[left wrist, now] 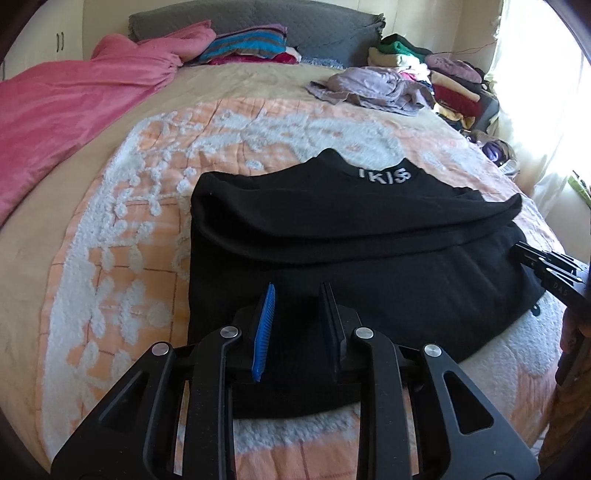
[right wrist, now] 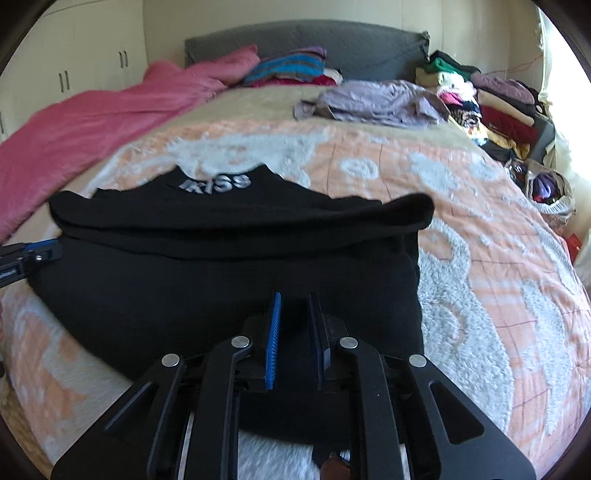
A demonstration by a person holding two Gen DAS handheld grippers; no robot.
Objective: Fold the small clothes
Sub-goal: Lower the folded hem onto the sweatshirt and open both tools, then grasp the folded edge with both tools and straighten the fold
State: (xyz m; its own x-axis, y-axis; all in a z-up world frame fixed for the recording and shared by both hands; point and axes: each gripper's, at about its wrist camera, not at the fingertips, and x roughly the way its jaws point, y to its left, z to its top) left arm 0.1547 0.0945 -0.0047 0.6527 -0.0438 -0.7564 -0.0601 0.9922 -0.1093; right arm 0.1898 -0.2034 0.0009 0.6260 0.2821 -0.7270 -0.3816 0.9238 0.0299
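Both hand-held grippers are seen poised over the near part of a black top (left wrist: 351, 236) spread on the bed. From its own camera, the left hand-held gripper (left wrist: 297, 295) is seen with its fingers held a little apart — a narrow gap is visible between the blue ribbed pad (left wrist: 264, 332) and the dark one, and no cloth is caught between them. The right hand-held gripper (right wrist: 295, 306) is shown likewise: slightly parted, its blue pads (right wrist: 272, 339) closed on nothing, the black fabric lying below and beyond the tips. Whether either set of tips touches the cloth cannot be told. The top is laid flat on an orange-and-white tufted bedspread (left wrist: 122, 236), its collar turned to the far side with white lettering (right wrist: 218, 183) across it, and a fold of fabric is doubled over across the upper part. In the right-wrist view the left tool is seen entering at the garment's left edge; in the left-wrist view the right tool (left wrist: 550, 271) is seen at the garment's right edge. Farther up the bed, a pink blanket (left wrist: 74, 107) is draped along the left side, a crumpled lilac garment (left wrist: 373, 86) lies near the headboard (left wrist: 295, 26) — and stacks of folded clothes (left wrist: 454, 79) are piled at the right.
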